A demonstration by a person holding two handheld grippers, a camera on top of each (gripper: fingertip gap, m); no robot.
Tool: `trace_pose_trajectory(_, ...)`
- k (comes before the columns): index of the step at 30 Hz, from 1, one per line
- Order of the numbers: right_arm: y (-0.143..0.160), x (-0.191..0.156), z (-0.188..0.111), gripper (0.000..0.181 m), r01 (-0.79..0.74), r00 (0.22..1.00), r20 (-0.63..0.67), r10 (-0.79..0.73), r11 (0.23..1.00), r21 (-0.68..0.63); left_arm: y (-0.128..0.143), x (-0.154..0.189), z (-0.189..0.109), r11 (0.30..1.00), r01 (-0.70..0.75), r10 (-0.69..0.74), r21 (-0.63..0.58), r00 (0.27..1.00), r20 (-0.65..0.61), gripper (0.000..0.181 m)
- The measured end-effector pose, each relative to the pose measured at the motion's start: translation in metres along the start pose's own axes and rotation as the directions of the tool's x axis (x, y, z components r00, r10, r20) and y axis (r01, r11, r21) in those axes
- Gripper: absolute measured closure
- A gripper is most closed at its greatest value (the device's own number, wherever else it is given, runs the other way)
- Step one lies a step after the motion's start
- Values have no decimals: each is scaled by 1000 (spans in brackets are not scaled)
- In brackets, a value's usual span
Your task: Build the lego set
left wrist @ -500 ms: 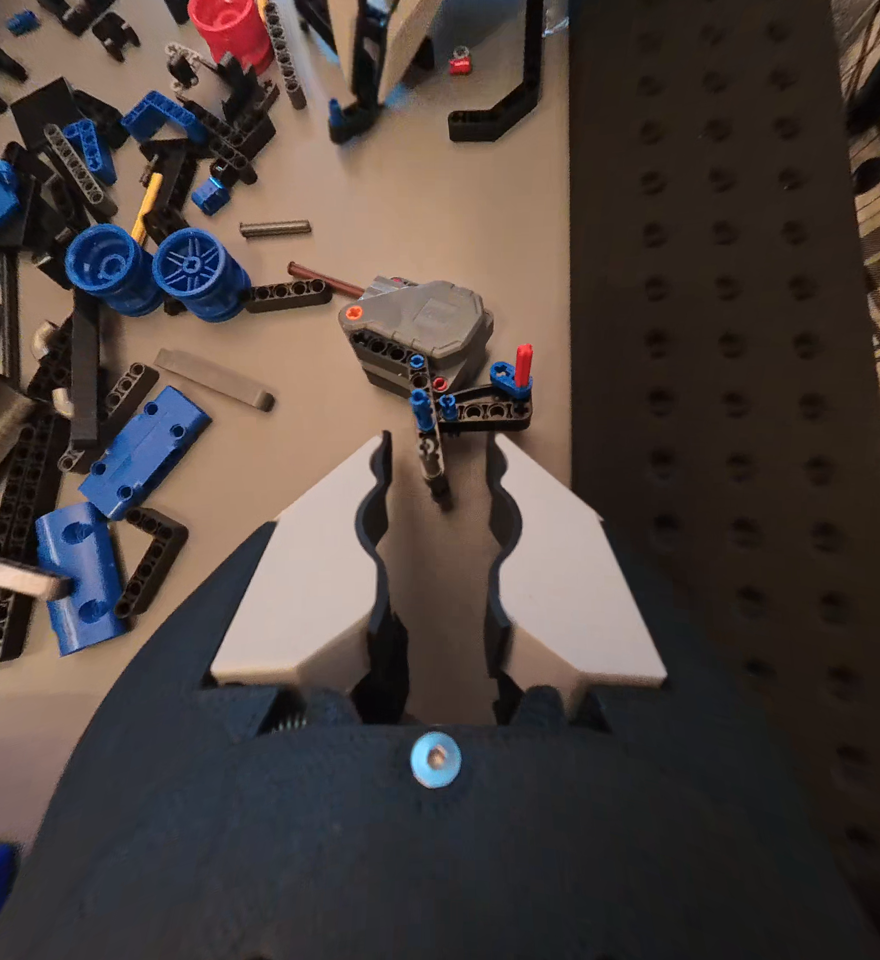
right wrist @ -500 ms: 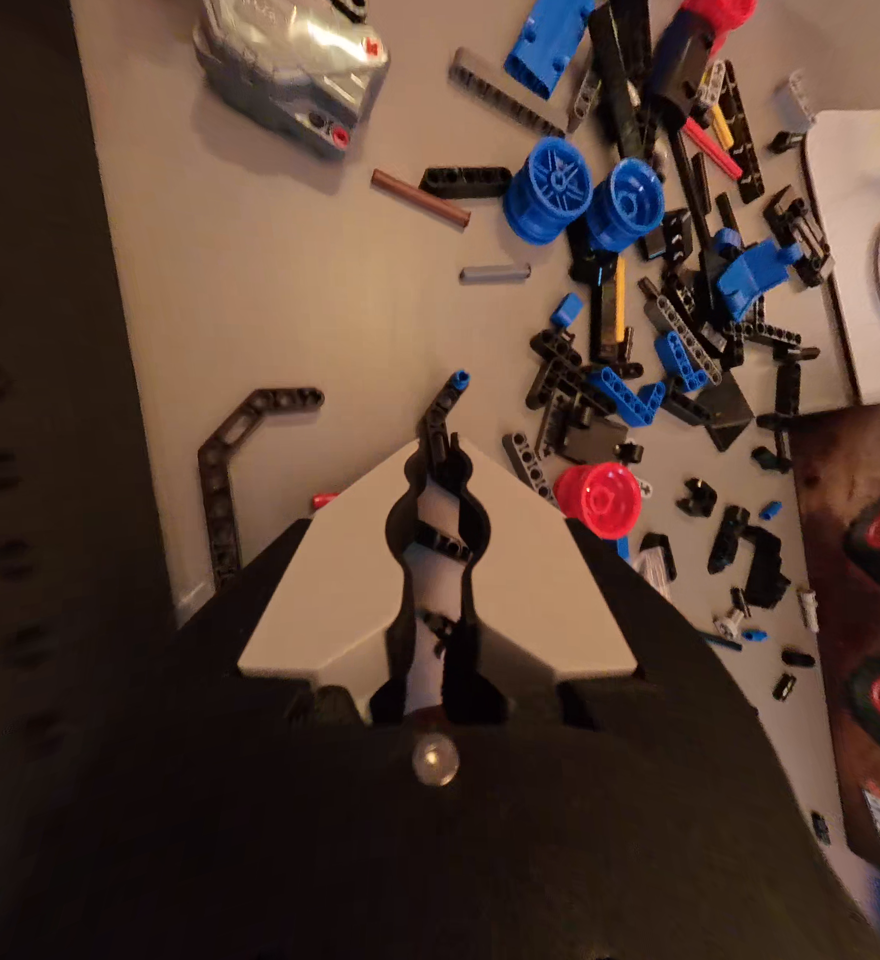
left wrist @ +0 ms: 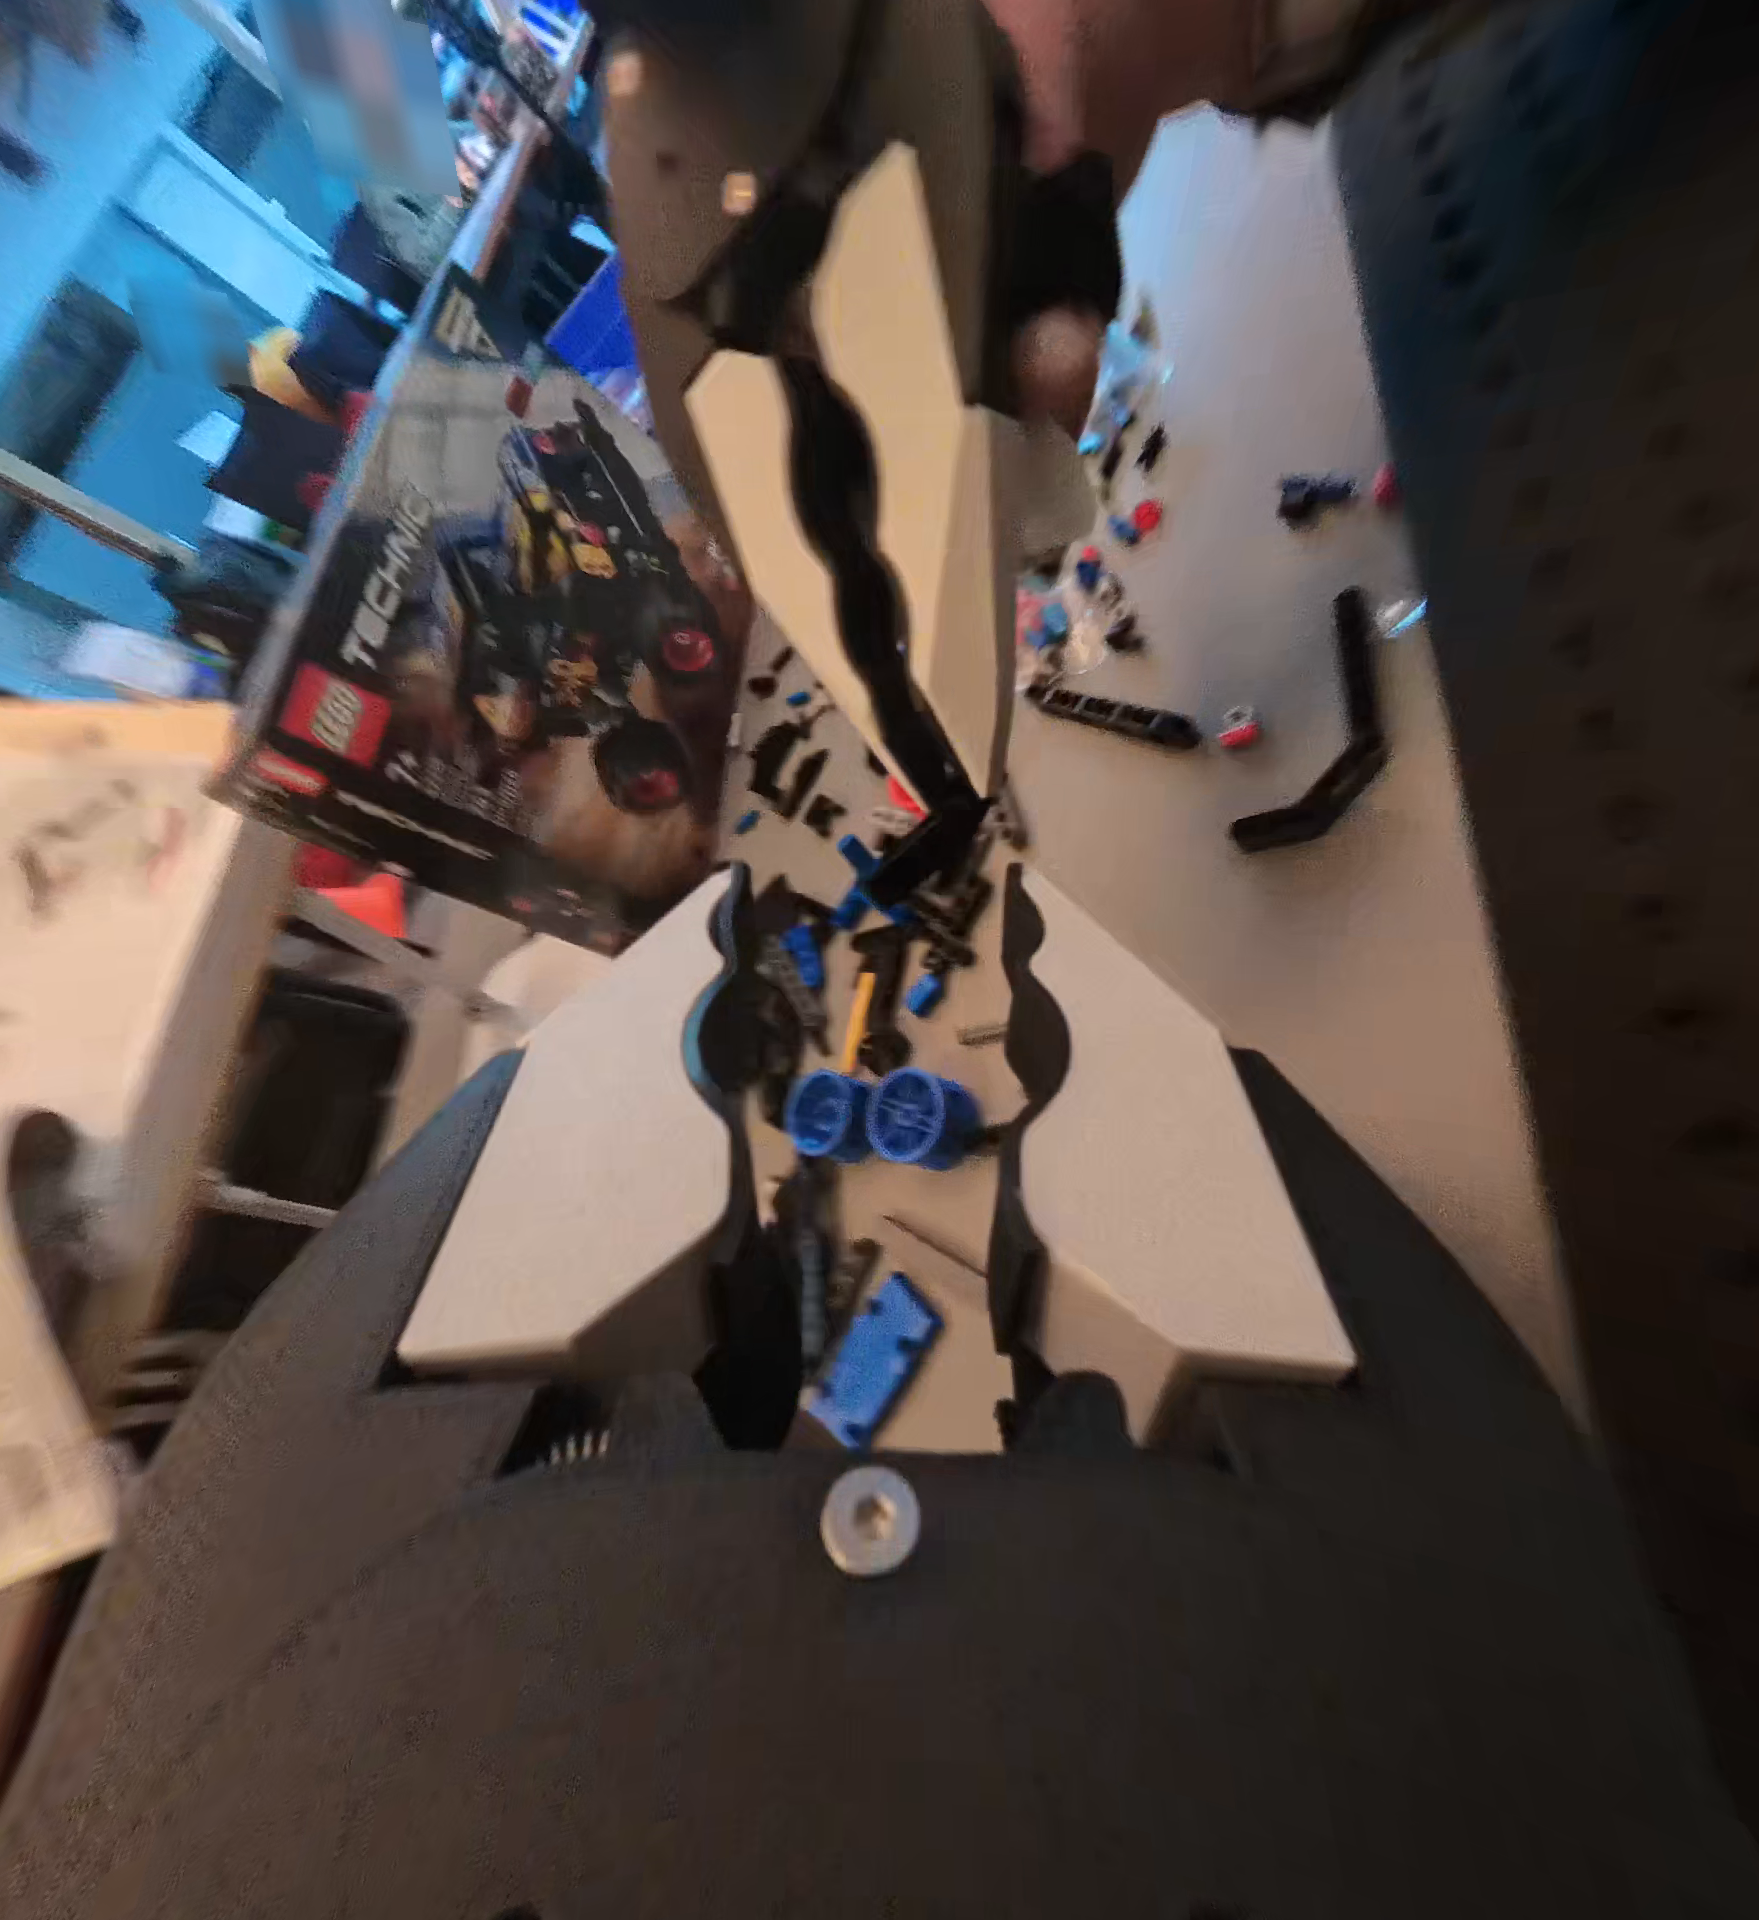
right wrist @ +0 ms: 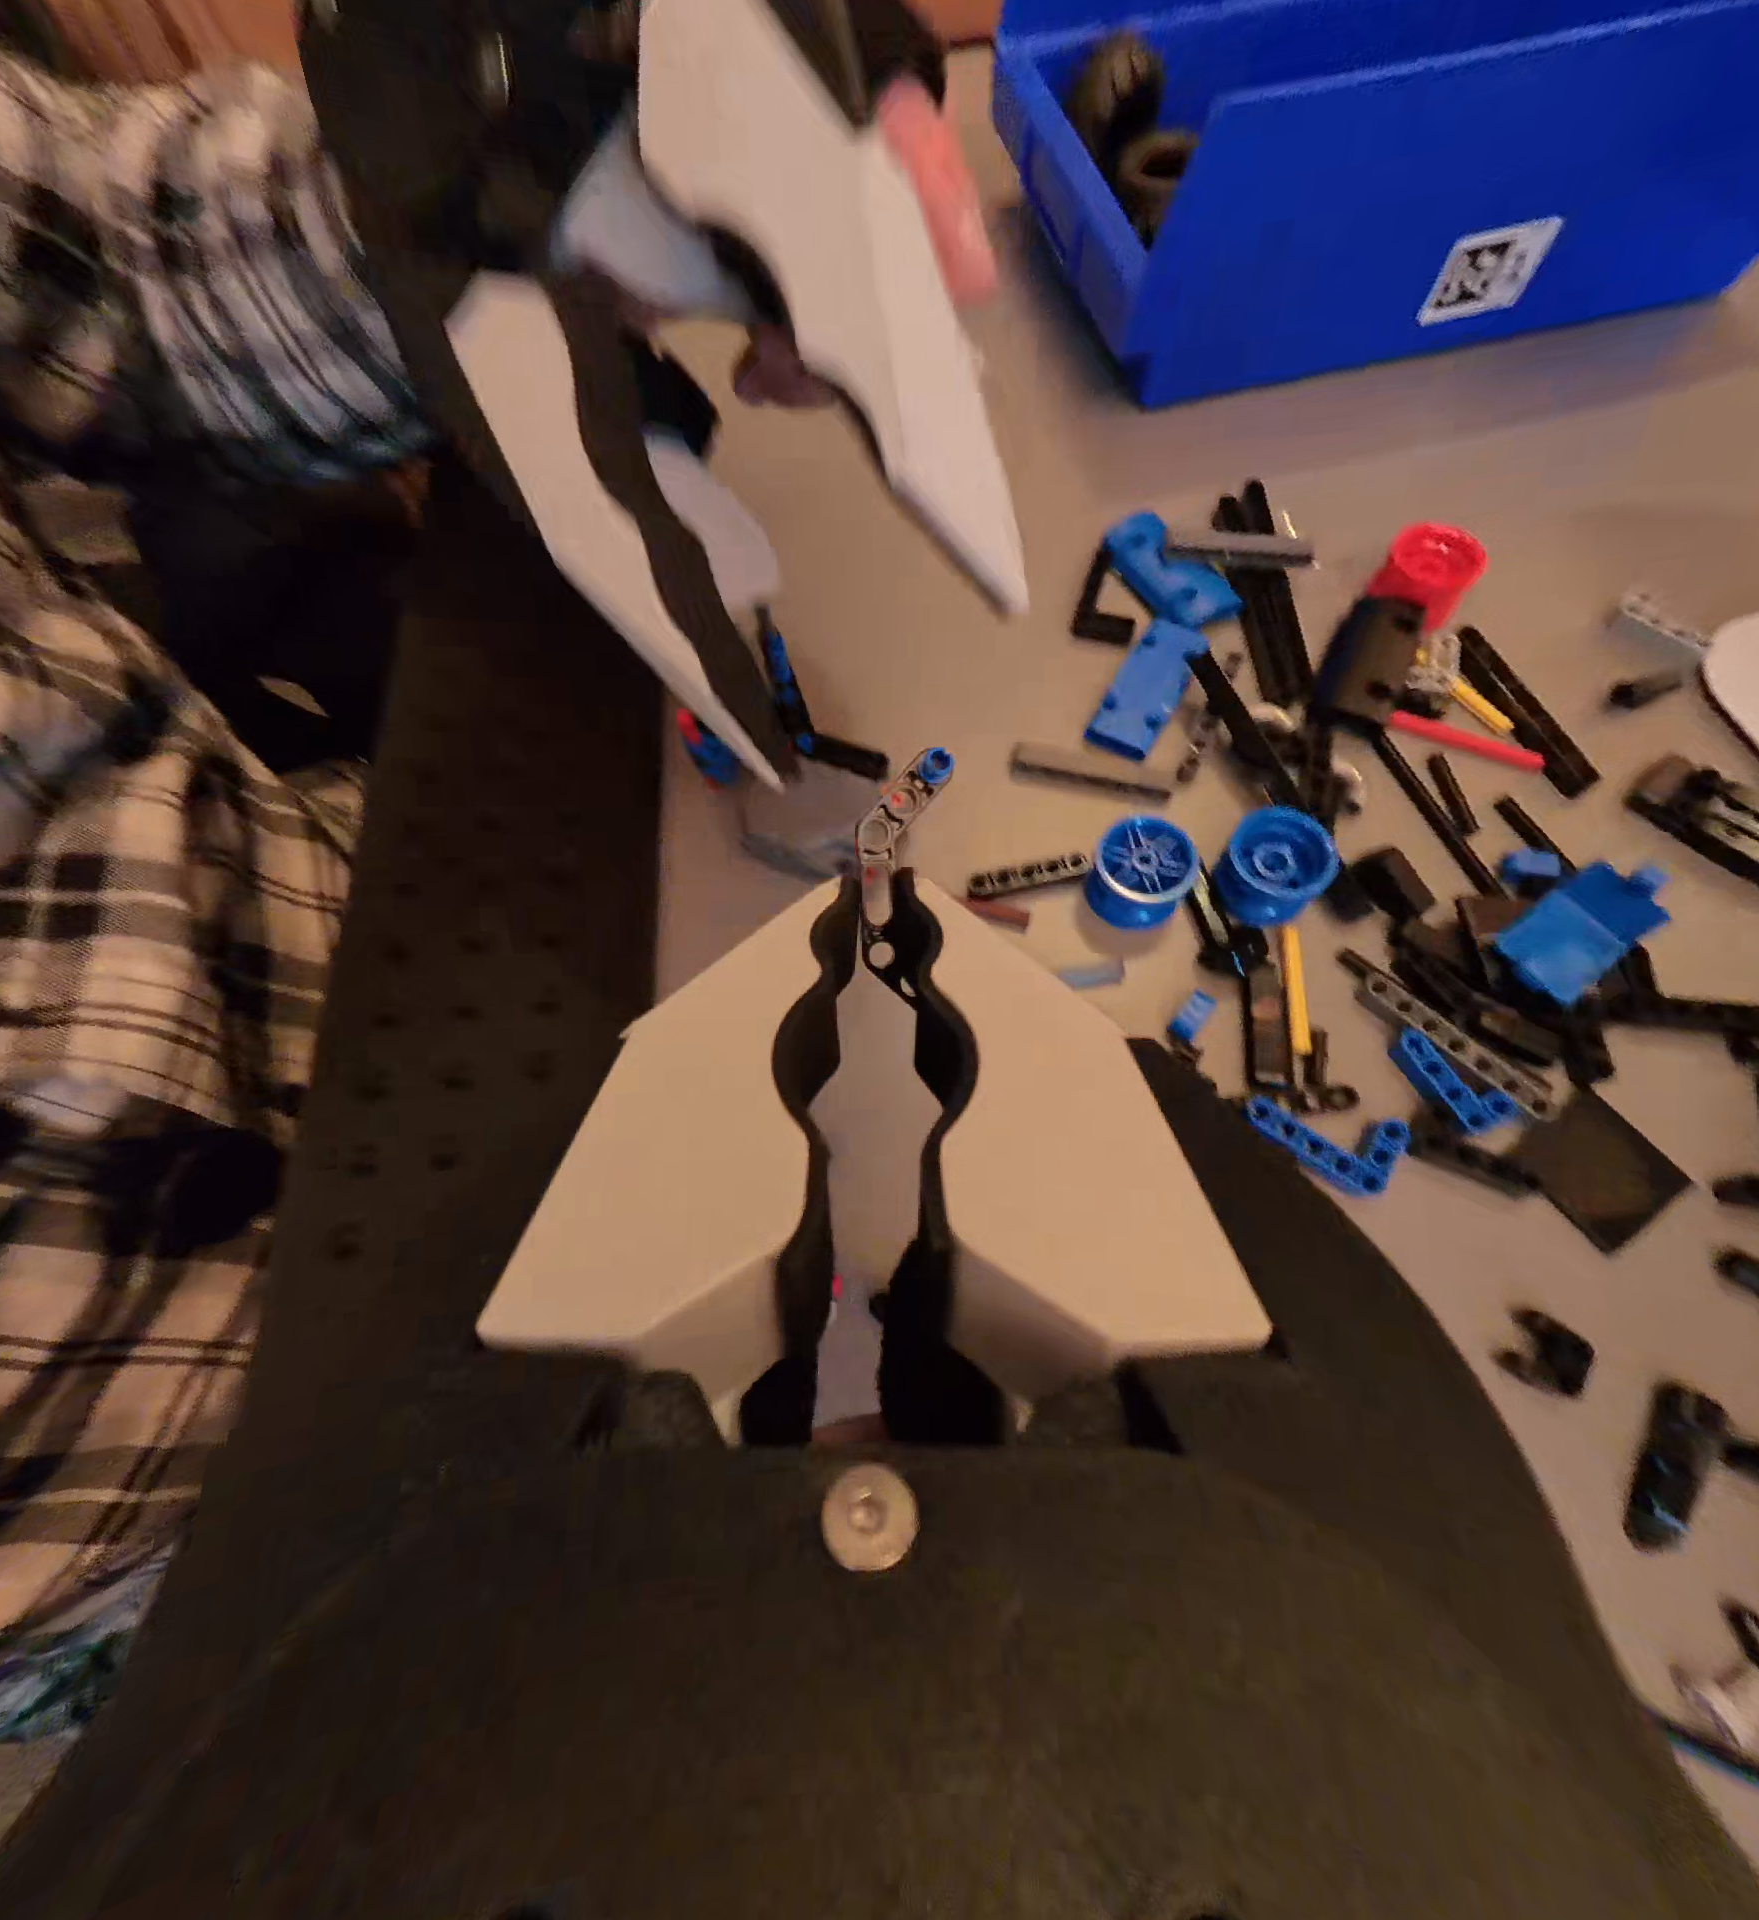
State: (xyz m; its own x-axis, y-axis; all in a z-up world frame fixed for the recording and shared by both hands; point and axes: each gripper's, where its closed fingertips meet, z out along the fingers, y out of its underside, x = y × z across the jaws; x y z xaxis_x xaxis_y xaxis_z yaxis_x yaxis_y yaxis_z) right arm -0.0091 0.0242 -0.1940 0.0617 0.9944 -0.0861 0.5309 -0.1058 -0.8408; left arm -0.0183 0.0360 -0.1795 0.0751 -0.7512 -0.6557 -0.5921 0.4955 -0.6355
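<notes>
Right wrist view: the right gripper (right wrist: 875, 883) pinches a bent black plastic lift-arm with a blue pin at its far end (right wrist: 890, 831), just above the grey tabletop (right wrist: 854, 499). The left gripper (left wrist: 867, 894), jaws apart, holds nothing. The partly built black-and-blue beam assembly (right wrist: 787, 696) stands beside it. Align pin with hole squarely before pressing; steady the assembly first.

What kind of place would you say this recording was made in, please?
Probably a hobby or workshop room: loose building pieces litter a grey tabletop, a blue storage bin stands at its back, and the set's box sits before blurred shelves.
</notes>
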Motion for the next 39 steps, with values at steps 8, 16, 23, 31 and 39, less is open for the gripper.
trace_pose_trajectory(8, -15, -3, -3, 176, -135, 979, 165, 121, 988, 80, 4, -7, 16, 998, -60, 62, -26, 995, 80, 159)
trace_pose_trajectory(16, -48, 30, -22, 164, -264, 964, 132, 232, 900, 346, 14, -49, 8, 984, 177, -179, 27, 966, 186, 165)
trace_pose_trajectory(23, -43, 46, -28, 140, -4, 987, -153, 56, 948, 318, 21, -64, 6, 897, 427, -440, 118, 889, 128, 166)
trace_pose_trajectory(31, -46, 61, -24, 153, 354, 834, -486, -260, 929, 111, 15, -55, 8, 819, 558, -559, 137, 829, -37, 167)
trace_pose_trajectory(39, -40, 53, -21, 174, 83, 961, -275, -12, 966, 245, 10, -48, 12, 822, 550, -547, 147, 835, -68, 151)
